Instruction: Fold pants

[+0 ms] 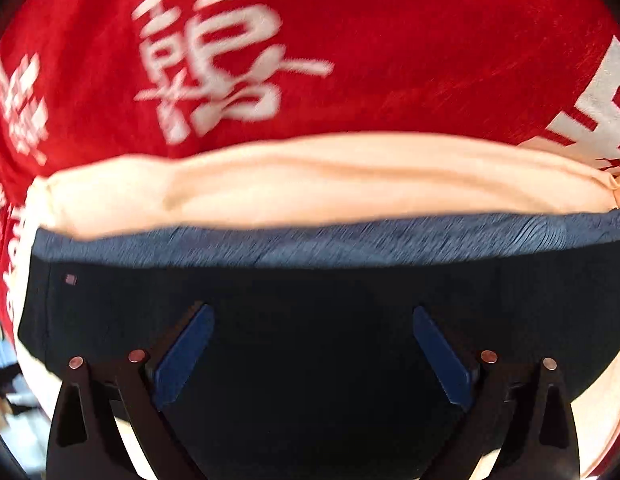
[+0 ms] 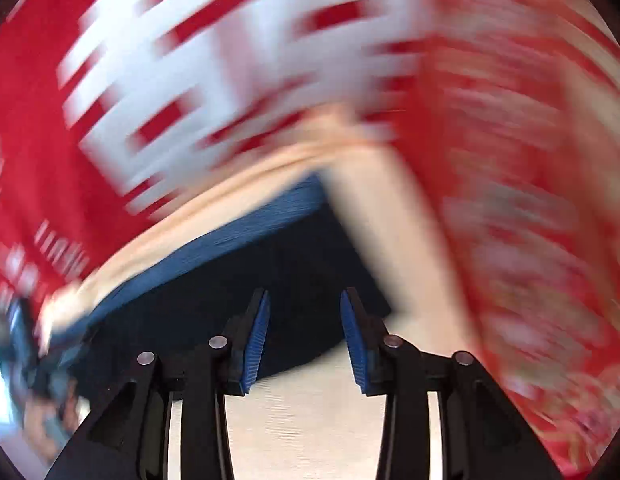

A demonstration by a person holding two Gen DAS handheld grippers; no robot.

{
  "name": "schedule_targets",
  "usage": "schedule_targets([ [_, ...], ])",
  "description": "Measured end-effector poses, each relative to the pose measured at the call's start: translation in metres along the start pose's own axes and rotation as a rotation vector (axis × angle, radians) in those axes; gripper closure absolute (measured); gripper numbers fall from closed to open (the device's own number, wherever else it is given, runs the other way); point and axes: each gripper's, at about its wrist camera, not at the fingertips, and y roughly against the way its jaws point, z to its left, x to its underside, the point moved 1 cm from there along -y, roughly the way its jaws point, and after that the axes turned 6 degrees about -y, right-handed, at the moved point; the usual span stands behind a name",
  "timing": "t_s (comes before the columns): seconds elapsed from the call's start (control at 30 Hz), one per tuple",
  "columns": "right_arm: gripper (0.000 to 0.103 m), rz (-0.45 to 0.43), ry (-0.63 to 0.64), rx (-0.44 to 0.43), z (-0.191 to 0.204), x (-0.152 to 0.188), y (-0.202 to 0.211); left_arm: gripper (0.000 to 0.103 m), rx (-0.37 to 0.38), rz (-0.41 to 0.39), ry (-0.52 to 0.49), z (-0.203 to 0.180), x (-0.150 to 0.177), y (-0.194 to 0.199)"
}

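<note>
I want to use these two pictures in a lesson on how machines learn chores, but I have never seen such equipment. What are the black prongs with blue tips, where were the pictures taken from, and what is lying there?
No robot is here: a person holds a two-fingered gripper in each hand, and a wide-angle camera on each looks forward along its fingers. So one picture looks along the left gripper, the other along the right gripper. The black prongs are the fingers; the blue strips are their gripping pads.

Below lie the dark pants, with a blue ribbed waistband, on pale cream cloth, over a red cloth with white lettering.

Both grippers stand open, the left wider, and hold nothing. The right picture is blurred.
</note>
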Motion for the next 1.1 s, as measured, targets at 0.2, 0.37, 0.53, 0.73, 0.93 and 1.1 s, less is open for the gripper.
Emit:
schedule_targets([
  [0.2,0.063,0.150,0.219,-0.179,0.104,-0.017,-0.097,0.003,-0.007,-0.014,0.054,-0.019,-0.026,-0.026],
  [0.37,0.088,0.143,0.280,-0.064,0.103,-0.032,-0.136,0.003,-0.014,0.008,0.177,0.009,-0.028,-0.048],
  [0.53,0.075,0.113,0.122,0.006,0.063,-0.050,-0.107,0.003,-0.083,0.034,0.178,0.056,-0.014,-0.031],
  [0.73,0.062,0.198,0.027,-0.193,0.076,0.013,-0.064,0.003,-0.123,0.061,0.191,0.121,0.039,-0.004],
  [0.93,0.062,0.380,-0.035,-0.426,0.153,0.129,-0.067,0.003,-0.140,0.059,0.181,0.191,0.079,0.002],
  [1.1,0.062,0.472,-0.086,-0.514,0.211,0.214,-0.093,0.003,-0.173,0.035,0.146,0.244,0.097,-0.005],
])
